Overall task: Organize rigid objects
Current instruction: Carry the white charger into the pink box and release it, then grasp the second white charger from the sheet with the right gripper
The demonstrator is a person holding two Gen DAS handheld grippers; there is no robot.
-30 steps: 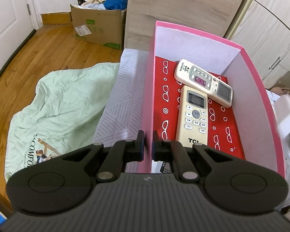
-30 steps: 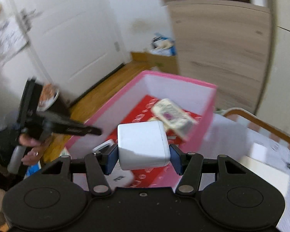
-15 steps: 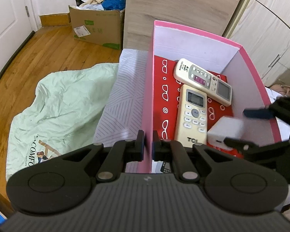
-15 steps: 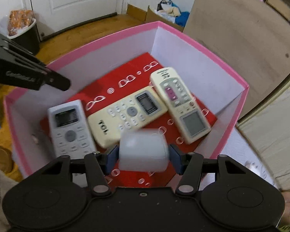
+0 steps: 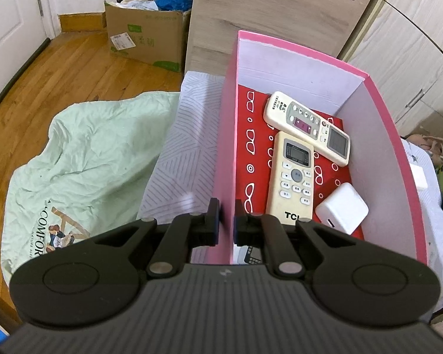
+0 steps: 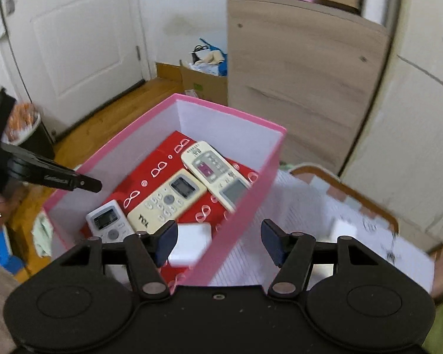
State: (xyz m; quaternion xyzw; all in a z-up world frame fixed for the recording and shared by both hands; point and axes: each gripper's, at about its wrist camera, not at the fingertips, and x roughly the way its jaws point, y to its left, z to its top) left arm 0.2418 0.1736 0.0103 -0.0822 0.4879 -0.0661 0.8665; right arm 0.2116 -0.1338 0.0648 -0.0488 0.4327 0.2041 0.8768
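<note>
My left gripper (image 5: 227,218) pinches the left wall of the pink box (image 5: 226,147), one finger outside and one inside, and I think this hold is the first thing that can fail: the wall looks like thin card, so if I pull or twist, the box may tilt and the things inside may slide. My right gripper (image 6: 218,240) is spread wide and holds nothing; it stands over the right wall of the box, at the near right corner. The white charger (image 5: 341,208) lies on the red floor of the box in that same corner, just beside the TCL remote (image 5: 292,178), with the long remote (image 5: 307,128) further toward the far wall and a small remote (image 6: 109,221) at the near left. If my right gripper moves away low, a finger can catch the rim and drag the box. Another white block (image 6: 344,229) waits on the bed outside; reaching in haste, I could knock it.
</note>
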